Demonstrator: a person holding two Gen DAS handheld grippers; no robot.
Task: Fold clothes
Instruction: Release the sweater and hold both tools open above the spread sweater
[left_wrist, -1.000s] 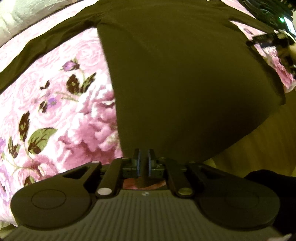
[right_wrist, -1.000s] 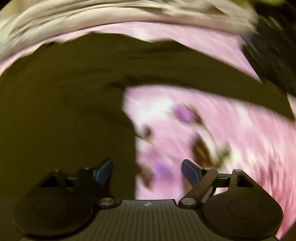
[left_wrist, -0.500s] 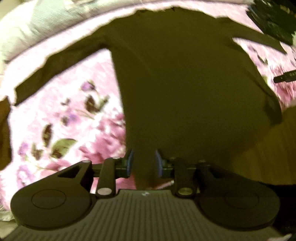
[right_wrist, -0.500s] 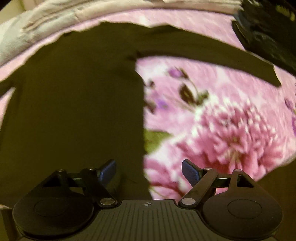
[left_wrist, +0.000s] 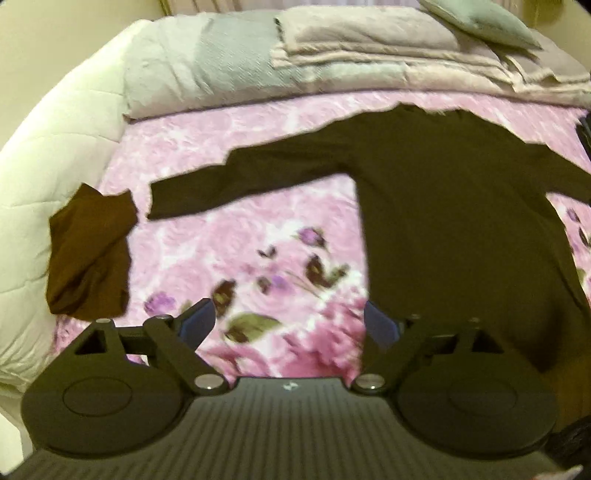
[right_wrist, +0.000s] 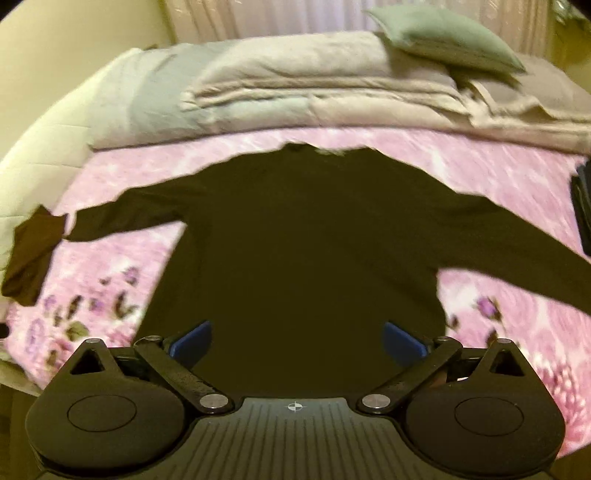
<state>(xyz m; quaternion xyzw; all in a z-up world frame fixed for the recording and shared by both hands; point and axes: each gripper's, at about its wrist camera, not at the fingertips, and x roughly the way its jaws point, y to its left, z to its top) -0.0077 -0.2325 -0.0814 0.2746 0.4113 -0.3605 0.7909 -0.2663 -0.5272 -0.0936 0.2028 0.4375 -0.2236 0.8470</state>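
A dark long-sleeved shirt (right_wrist: 303, 251) lies flat on the pink floral bedspread (right_wrist: 517, 177), both sleeves spread out; it also shows in the left wrist view (left_wrist: 454, 221), at right. My left gripper (left_wrist: 291, 325) is open and empty, held above the bedspread just left of the shirt's hem. My right gripper (right_wrist: 297, 341) is open and empty, held above the shirt's lower middle. A folded brown garment (left_wrist: 88, 254) lies at the bed's left side, near the left sleeve's cuff; it also shows in the right wrist view (right_wrist: 31, 254).
Folded beige and grey-green blankets (right_wrist: 288, 81) and a green pillow (right_wrist: 443, 44) are stacked along the far side of the bed. A cream quilted cover (left_wrist: 48, 147) lies at left. A dark object (right_wrist: 581, 206) sits at the right edge.
My left gripper let go of the shirt's hem and opened. Both grippers pulled back and up, so the whole shirt and the bedding behind it came into view.
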